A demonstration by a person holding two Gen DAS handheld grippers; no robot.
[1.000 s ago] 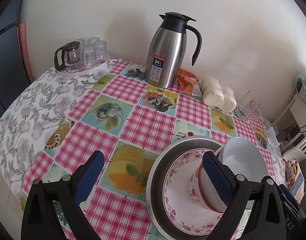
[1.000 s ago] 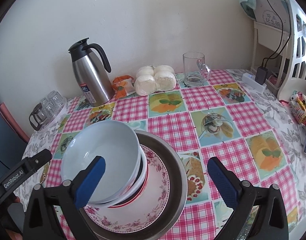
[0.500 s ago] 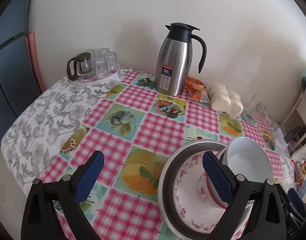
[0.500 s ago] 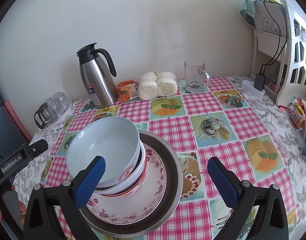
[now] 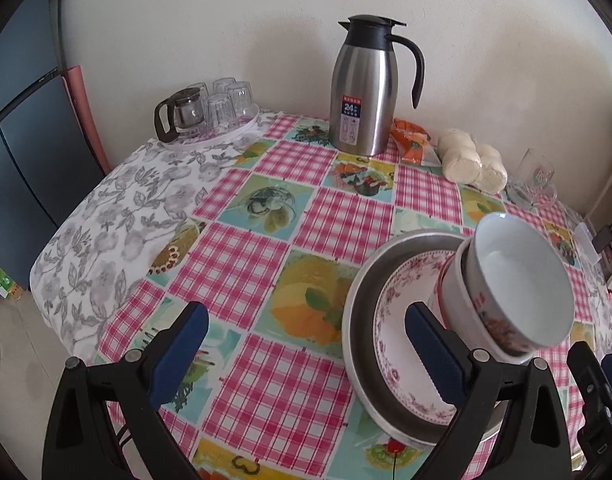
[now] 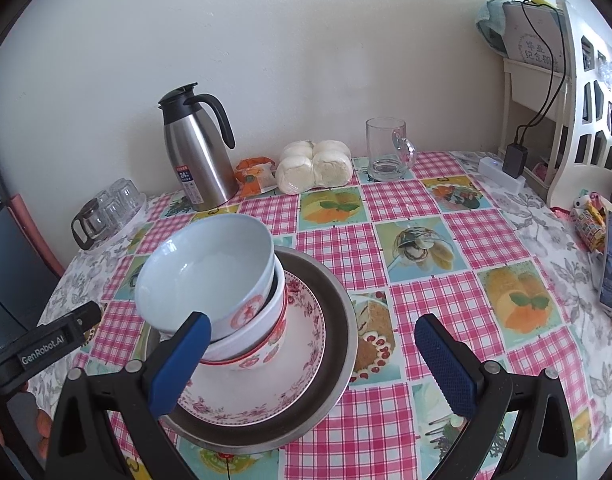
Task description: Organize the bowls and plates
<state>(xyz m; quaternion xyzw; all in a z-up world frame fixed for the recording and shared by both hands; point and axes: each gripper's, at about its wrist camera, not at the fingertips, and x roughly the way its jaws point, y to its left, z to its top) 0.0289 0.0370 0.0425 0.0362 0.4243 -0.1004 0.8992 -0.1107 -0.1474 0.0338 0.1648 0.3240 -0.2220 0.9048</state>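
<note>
On the counter (image 6: 446, 248): stack of steel basin (image 6: 338, 332), floral plate (image 6: 302, 364), two nested bowls, top white bowl (image 6: 202, 276) tilted. Both claws, left (image 5: 306, 344) and right (image 6: 312, 356), released, empty, now drawn farther back than a second ago. Stacking judged complete.

A home dining corner is showing: a table (image 6: 466, 240) wearing a checked fruit-print cloth, a steel thermos jug (image 6: 198, 148), steamed buns (image 6: 314, 166), tea glasses (image 5: 222, 104).
</note>
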